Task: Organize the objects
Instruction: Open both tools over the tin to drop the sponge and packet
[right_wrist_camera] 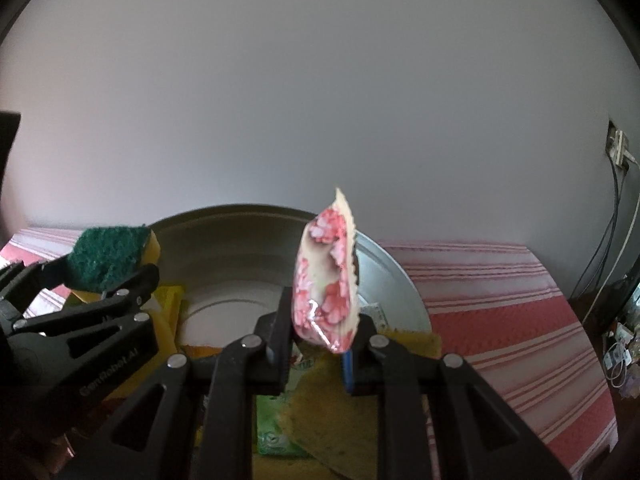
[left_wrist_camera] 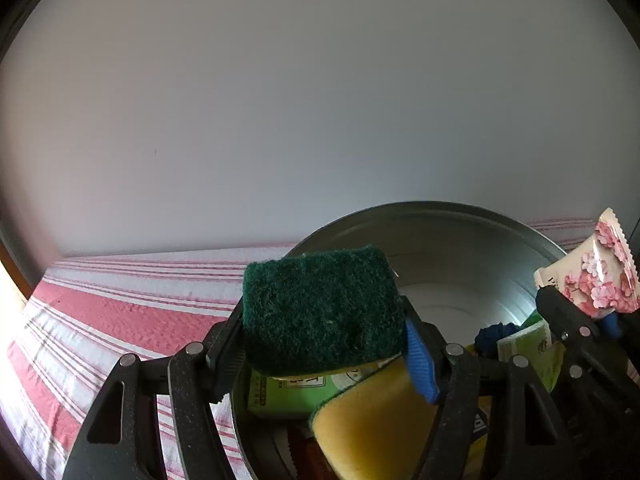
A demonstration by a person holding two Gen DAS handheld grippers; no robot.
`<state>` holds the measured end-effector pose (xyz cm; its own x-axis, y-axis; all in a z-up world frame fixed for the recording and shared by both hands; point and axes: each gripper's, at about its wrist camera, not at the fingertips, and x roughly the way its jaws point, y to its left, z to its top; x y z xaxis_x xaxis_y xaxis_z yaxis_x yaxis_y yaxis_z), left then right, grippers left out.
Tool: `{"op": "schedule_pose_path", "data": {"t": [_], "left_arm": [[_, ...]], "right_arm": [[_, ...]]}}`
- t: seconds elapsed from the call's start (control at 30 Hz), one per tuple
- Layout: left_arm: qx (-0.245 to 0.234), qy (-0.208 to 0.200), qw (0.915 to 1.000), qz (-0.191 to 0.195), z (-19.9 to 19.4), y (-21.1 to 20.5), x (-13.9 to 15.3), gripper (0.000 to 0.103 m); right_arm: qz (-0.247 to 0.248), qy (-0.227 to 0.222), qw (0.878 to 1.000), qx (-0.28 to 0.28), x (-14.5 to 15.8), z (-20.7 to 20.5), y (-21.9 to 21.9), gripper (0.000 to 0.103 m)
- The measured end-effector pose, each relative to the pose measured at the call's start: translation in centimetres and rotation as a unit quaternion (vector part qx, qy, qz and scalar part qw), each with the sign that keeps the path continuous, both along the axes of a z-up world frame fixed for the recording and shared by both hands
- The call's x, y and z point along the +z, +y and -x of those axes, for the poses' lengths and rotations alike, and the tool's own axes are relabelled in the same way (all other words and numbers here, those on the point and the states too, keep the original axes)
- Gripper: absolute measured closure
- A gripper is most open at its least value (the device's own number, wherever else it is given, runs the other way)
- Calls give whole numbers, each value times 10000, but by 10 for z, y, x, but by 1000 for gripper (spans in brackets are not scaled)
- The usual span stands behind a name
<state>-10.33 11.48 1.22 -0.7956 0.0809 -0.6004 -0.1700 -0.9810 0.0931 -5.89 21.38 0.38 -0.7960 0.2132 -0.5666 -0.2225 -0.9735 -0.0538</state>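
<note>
Green abrasive fibre, coarse and matted, formed the upper face of the scouring sponge (left_wrist_camera: 320, 312), a rectangular block with a yellow foam underside; the left gripper (left_wrist_camera: 326, 344) had its jaws clamped on the block's two sides, holding it above the metal basin (left_wrist_camera: 460, 232). Glossy film printed with pink blossoms on cream made up the sachet (right_wrist_camera: 326, 280), a flat pouch with serrated edges, standing upright in the closed jaws of the right gripper (right_wrist_camera: 316, 340) over the same basin. That round, smooth, grey basin contained a second yellow sponge (left_wrist_camera: 368, 424), green packets (left_wrist_camera: 292, 394) and a dark blue item (left_wrist_camera: 494, 336). Red-and-white striped woven cloth (left_wrist_camera: 120, 312) covered the surface beneath.
</note>
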Motion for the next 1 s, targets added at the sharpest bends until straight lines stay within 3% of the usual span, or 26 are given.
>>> {"op": "schedule_pose_path", "data": {"t": [0.2,0.27,0.33,0.37,0.43,0.53,0.73,0.9,1.0], "left_arm": [[-5,-45,10000,-37,3,-4,-1,31],[-74,-47,9999,-53,2,-5,-1,25],[3,0,9998,-195,2,-13,2,20],[52,-3,9995,-308,2,-19,5,16],[78,-13,9988,-484,2,-28,8,11],[101,53,9971,-749,-5,-49,17,5],[194,415,9969,-647,-17,-62,31,4],[239,441,9970,-590,-18,-82,31,4],[322,606,9969,-381,-38,-75,34,4]], "right_arm": [[44,-56,9999,115,-4,3,2,83],[119,-10,9998,156,-5,2,5,81],[244,68,9994,237,-6,1,13,52],[212,155,9995,184,-4,-2,14,48],[106,352,9993,67,1,-7,19,27],[319,636,9974,84,8,-16,29,12],[543,1022,9932,126,17,-34,38,7],[724,1139,9908,43,16,-42,41,3],[806,1182,9897,-34,17,-49,33,2]]}}
